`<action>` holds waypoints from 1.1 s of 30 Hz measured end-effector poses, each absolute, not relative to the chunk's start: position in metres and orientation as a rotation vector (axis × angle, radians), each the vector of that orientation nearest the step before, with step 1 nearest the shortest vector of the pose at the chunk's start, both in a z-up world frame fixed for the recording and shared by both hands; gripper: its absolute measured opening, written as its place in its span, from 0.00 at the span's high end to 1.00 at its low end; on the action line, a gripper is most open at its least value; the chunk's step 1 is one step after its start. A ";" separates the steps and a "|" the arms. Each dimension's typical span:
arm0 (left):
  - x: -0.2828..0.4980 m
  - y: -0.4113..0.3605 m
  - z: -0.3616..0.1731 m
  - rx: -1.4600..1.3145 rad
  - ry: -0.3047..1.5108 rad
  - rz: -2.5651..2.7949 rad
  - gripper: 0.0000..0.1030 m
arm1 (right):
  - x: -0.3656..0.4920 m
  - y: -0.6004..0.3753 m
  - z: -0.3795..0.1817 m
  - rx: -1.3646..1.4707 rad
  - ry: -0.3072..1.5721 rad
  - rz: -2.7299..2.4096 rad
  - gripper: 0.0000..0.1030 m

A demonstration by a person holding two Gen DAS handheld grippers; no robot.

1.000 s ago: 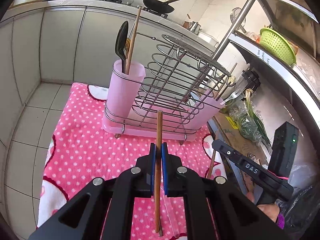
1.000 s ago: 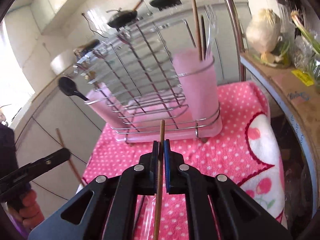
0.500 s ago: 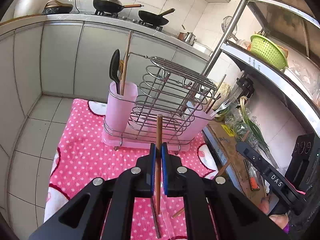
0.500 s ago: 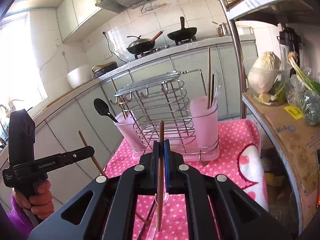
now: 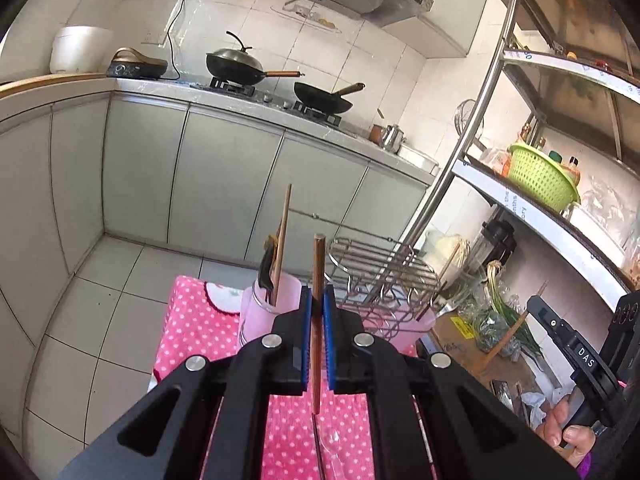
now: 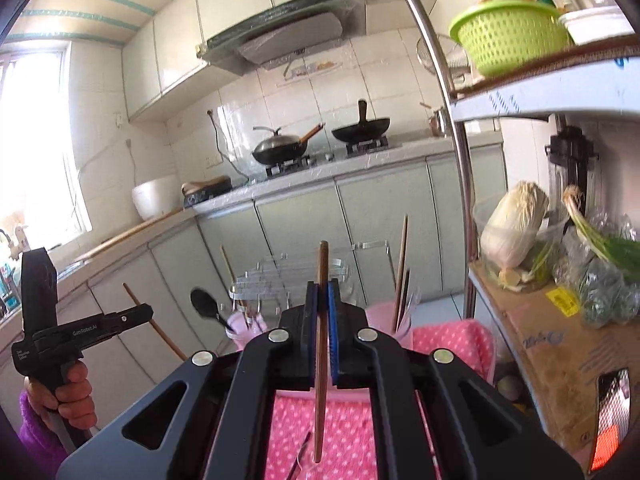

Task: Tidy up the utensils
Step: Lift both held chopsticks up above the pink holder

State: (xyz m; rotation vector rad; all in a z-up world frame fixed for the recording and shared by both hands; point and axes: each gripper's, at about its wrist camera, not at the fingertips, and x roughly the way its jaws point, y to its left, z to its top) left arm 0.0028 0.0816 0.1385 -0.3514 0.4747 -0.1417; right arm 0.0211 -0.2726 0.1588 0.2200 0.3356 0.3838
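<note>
My left gripper [image 5: 317, 300] is shut on a brown wooden chopstick [image 5: 317, 264], held upright well above the table. My right gripper [image 6: 323, 300] is shut on another wooden chopstick [image 6: 322, 276], also upright. The wire dish rack [image 5: 380, 268] with pink cups stands below and ahead. The left pink cup [image 5: 272, 304] holds a black spoon and a wooden utensil. In the right wrist view the right pink cup [image 6: 390, 318] holds chopsticks, and the black spoon [image 6: 206, 306] shows at the left. A utensil lies on the cloth under the grippers [image 5: 332, 452].
A pink polka-dot cloth [image 5: 192, 332] covers the table. A metal shelf [image 5: 540, 216] with a green basket [image 5: 540, 176] stands at the right, vegetables below it [image 6: 512, 236]. Cabinets and a stove with woks [image 5: 236, 66] lie behind.
Both grippers have lifted up and back with their chopsticks, so the rack now sits lower and farther in both views.
</note>
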 end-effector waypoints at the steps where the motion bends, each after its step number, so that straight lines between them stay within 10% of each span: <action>1: 0.004 0.084 0.145 -0.348 0.459 -0.135 0.95 | 0.023 -0.275 0.166 0.222 0.316 0.377 0.95; 18: 0.046 0.095 0.208 -0.253 0.300 0.001 0.95 | 0.072 -0.299 0.216 0.229 0.179 0.295 0.95; 33: 0.083 0.078 0.132 -0.268 0.477 -0.014 0.95 | 0.098 -0.297 0.210 0.206 0.157 0.210 0.95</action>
